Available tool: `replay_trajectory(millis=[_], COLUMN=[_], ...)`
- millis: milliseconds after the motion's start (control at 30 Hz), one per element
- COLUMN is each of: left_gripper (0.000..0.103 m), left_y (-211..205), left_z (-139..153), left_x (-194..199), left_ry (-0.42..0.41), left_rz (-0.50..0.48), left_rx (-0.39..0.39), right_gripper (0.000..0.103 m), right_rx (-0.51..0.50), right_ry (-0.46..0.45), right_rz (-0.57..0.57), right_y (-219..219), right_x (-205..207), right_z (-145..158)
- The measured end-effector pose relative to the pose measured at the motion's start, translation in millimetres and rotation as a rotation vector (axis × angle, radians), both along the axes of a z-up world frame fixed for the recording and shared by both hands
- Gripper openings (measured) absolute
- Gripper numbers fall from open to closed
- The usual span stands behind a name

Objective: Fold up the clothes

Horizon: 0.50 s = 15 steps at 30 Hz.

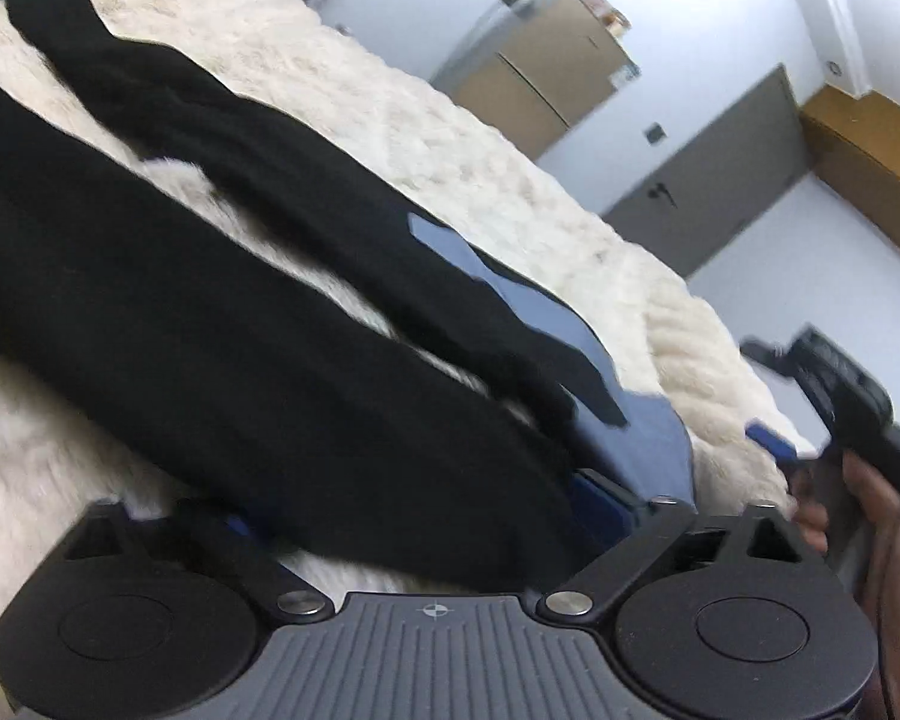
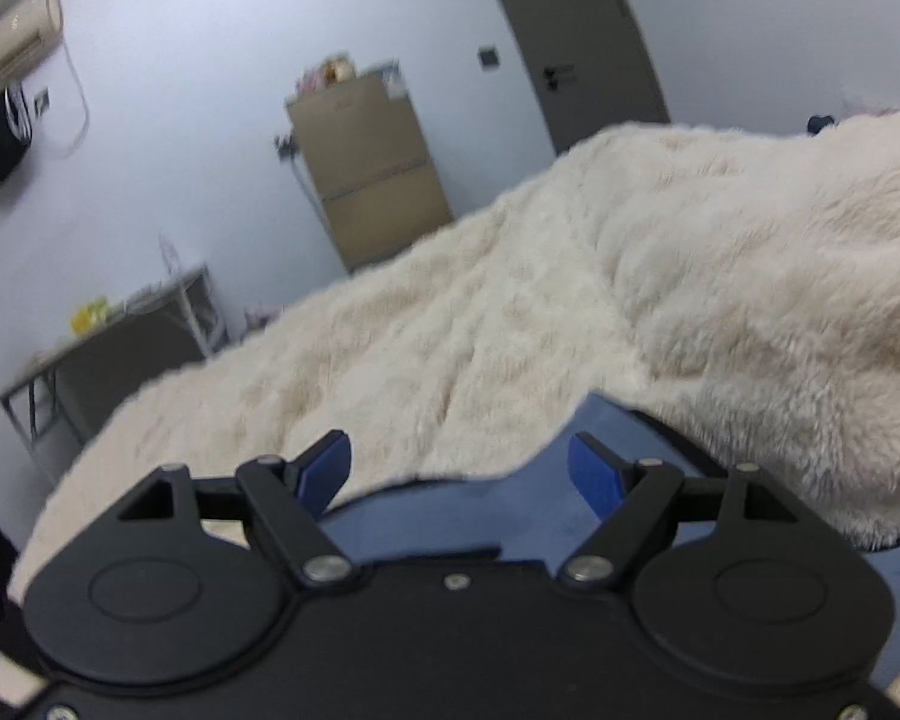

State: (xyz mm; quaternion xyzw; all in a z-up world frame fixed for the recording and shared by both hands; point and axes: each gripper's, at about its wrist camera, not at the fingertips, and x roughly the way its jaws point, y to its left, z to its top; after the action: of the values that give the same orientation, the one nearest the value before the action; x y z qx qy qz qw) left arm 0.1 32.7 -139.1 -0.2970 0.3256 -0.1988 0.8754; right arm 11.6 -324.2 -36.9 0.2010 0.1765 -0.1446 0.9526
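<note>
Black trousers (image 1: 222, 276) with blue panels (image 1: 546, 324) lie on a cream fluffy blanket (image 1: 390, 108), two legs stretching to the upper left. My left gripper (image 1: 414, 516) sits low over the near end of the trousers; the black cloth covers its fingers, so I cannot tell how the jaws stand. In the right wrist view my right gripper (image 2: 459, 468) is open, its blue pads (image 2: 594, 471) wide apart over a blue part of the garment (image 2: 450, 516) on the blanket (image 2: 510, 312). The right gripper also shows at the right edge of the left wrist view (image 1: 846, 420), held by a hand.
A brown cabinet (image 2: 372, 168) stands against the far wall, next to a grey door (image 2: 576, 42). A grey table (image 2: 108, 348) stands at the left beyond the bed. An air conditioner (image 2: 12, 42) hangs high at the left. The blanket bulges up at the right (image 2: 810, 276).
</note>
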Motion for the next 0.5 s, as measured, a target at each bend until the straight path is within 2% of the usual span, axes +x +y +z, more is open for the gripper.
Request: replay_trajectory(millis=[33, 133, 167, 233, 300, 367, 500], left_gripper=[0.009, 0.008, 0.007, 0.007, 0.007, 0.007, 0.014], left_y=[4, 27, 33, 40, 50, 51, 52], left_z=[1, -5, -6, -8, -10, -8, -12], left_x=[0, -9, -15, -24, -32, -34, -34], left_ry=[0.0, -0.001, -0.02, -0.039, -0.04, -0.05, -0.033], left_rz=[0.01, 0.024, 0.008, -0.005, -0.003, -0.007, 0.007], left_rx=[0.006, -0.034, -0.02, -0.007, -0.018, -0.004, -0.024], right_gripper=[0.076, 0.075, 0.075, 0.075, 0.074, 0.075, 0.078], right_rx=[0.004, 0.011, 0.013, 0.031, 0.094, 0.134, 0.043], right_ry=[0.016, 0.005, -0.005, -0.007, -0.003, 0.009, 0.141], right_rz=[0.015, 0.052, 0.068, 0.122, 0.225, 0.272, 0.215], right_y=[1, 4, 6, 6, -4, -25, -69], right_x=[1, -5, -11, -21, -37, -56, -78], right_z=[0, 6, 11, 21, 38, 59, 80])
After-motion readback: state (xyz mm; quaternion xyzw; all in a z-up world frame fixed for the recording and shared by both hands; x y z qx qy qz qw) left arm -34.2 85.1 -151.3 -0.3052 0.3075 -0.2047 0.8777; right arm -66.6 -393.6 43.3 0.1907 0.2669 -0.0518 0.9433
